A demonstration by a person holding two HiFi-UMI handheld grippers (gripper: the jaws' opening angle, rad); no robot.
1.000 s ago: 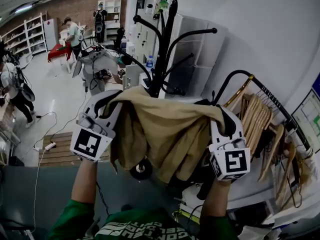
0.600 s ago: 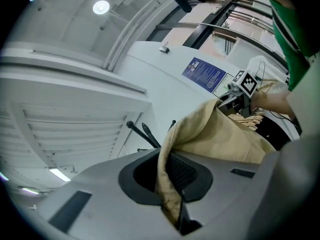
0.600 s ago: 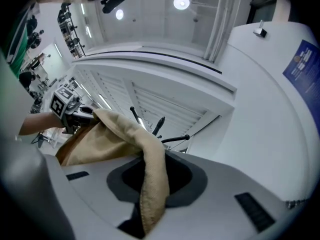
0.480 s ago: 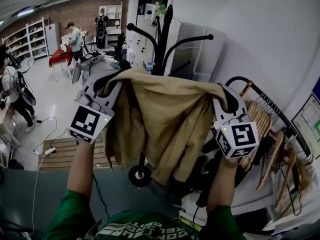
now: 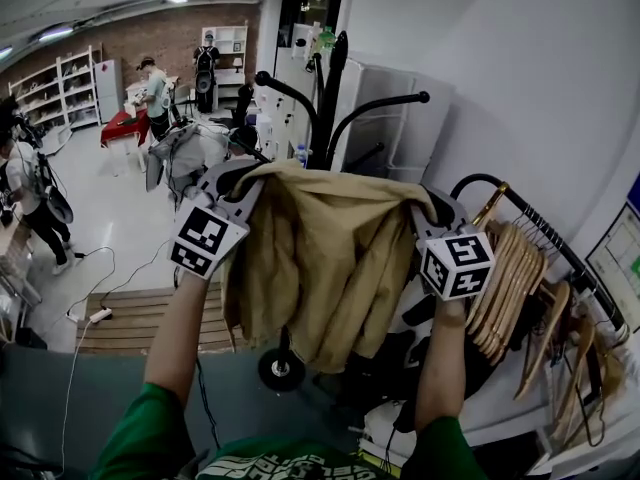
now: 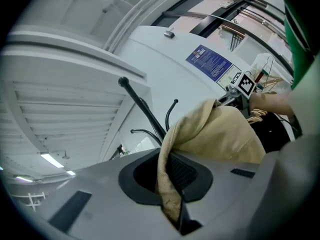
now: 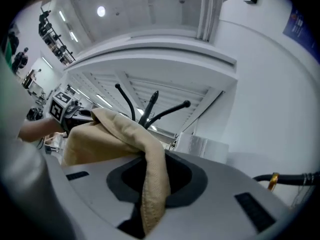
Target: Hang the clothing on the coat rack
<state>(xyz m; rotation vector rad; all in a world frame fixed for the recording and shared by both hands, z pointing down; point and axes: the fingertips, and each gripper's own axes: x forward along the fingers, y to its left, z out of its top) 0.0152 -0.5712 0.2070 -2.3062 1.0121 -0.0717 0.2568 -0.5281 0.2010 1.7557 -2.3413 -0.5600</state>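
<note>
Closest to me, my left hand-held gripper (image 6: 171,204) is clamped on a fold of the tan clothing (image 5: 320,258), with the cloth pinched between its jaws. My right hand-held gripper (image 7: 150,211) is closed narrow on another fold of the same top edge. Between the two, the clothing is spread wide and held up high, and its body hangs down in front of me, clear of the floor.

Just behind it stands the black coat rack (image 5: 330,98). The pole rises above the cloth's top edge, and the curved hooks (image 5: 400,100) reach out to either side higher up. The clothing is on none of them, and I cannot tell whether it touches the pole.

I judge the pick-up and lift done. What is left is to carry the top edge up and over a hook, let the weight settle there, then open both jaws.

To my right a rail of wooden hangers (image 5: 510,268) leans by the wall. Farther off are shelves (image 5: 70,83) and people at work.
</note>
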